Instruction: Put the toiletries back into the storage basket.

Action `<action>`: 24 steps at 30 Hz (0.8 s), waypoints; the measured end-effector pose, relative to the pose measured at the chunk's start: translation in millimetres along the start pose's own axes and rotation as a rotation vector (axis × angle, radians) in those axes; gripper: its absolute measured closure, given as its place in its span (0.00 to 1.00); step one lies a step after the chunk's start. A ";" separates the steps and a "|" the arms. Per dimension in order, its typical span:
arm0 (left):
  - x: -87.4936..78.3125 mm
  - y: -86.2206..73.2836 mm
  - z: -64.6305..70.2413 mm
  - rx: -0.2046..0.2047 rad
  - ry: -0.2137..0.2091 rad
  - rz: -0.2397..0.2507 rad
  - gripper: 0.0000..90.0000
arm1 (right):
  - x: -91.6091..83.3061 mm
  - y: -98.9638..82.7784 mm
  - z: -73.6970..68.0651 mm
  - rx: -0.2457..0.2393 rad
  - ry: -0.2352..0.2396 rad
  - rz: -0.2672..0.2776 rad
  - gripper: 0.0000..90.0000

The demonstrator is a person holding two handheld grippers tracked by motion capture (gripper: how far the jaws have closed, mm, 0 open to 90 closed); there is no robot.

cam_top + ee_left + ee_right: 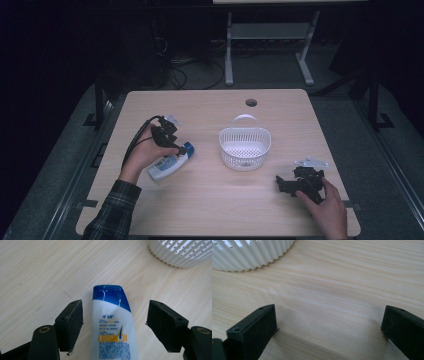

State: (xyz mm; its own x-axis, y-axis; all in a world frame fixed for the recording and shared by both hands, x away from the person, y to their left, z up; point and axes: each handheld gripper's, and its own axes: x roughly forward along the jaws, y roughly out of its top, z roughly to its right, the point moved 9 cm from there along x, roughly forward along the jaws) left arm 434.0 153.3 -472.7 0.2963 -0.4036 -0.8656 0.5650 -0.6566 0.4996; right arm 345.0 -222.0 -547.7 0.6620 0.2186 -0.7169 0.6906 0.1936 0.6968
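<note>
White-and-blue plastic shampoo bottle (112,325) lies flat on the pale wood table (215,210), left of centre, cap end pointing toward the white slotted basket (245,145) just to its right. The left gripper (115,320) is over it, jaws spread apart with the bottle between them — gaps on both sides, pads not pressing. Nothing held. The right gripper (329,325) sits near the right front corner, jaws wide apart over bare wood, nothing between them, basket edge off to its far left.

Handling guess: bottle looks light to moderate, smooth glossy skin so likely slippery, walls probably give a bit under squeeze. Flattish body — best taken across the narrow sides at mid-label, below the blue cap, where the sides run nearly parallel. The tapered cap end would likely slip out. Not fragile; a firm squeeze should be fine.
</note>
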 end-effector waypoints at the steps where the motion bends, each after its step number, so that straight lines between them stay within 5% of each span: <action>1: 2.5 0.1 -0.3 0.000 0.004 -0.011 0.30 | 0.0 0.0 0.0 0.000 0.000 0.000 0.00; 24: 51.0 -13.1 1.4 0.039 0.028 -0.196 0.30 | 0.0 0.0 0.0 0.000 0.000 0.000 0.00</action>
State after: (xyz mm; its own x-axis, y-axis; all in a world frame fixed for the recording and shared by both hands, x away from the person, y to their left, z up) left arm 440.7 140.4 -523.3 0.2053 -0.2483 -0.9467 0.5839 -0.7452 0.3221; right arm 345.0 -222.0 -547.7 0.6622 0.2187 -0.7167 0.6903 0.1940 0.6970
